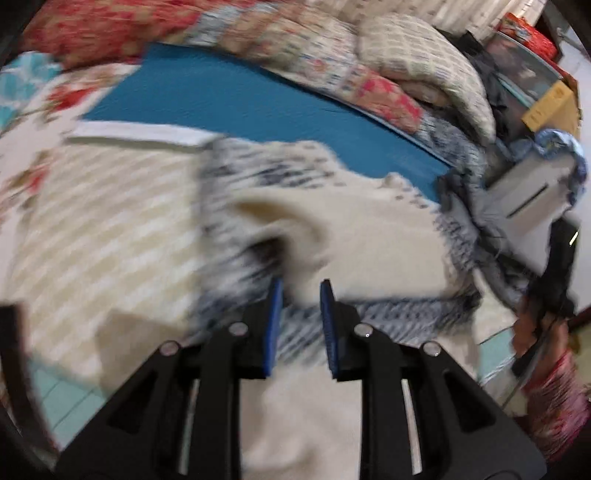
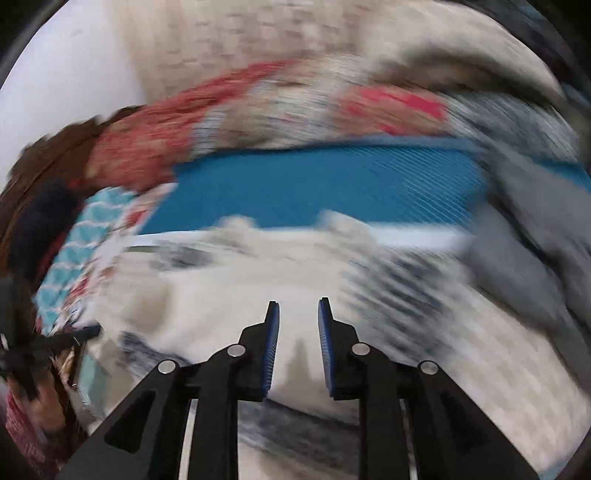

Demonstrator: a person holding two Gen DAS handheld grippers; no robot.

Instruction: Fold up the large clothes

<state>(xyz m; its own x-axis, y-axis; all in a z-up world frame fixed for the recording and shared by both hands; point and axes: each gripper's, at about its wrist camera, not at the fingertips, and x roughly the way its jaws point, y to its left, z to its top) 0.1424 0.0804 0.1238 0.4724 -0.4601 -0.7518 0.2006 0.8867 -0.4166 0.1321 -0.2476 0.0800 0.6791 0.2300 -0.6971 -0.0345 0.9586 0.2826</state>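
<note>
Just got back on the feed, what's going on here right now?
A person is working on a cream garment with dark speckled edging, spread on a bed over a blue sheet. Both tongs are open above it and grip nothing: the left tongs over a rumpled part, the right tongs over flatter cloth. Both views are motion-blurred, so the fold's progress is hard to judge. A quilt lies piled at the far side.

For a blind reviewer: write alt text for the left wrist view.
The left gripper, blue-padded fingers apart and empty, hangs over a rumpled cream garment with dark blue-grey patterned edges. It lies on a striped beige bedsheet, with a flat blue mat behind. The picture is motion-blurred.
</note>
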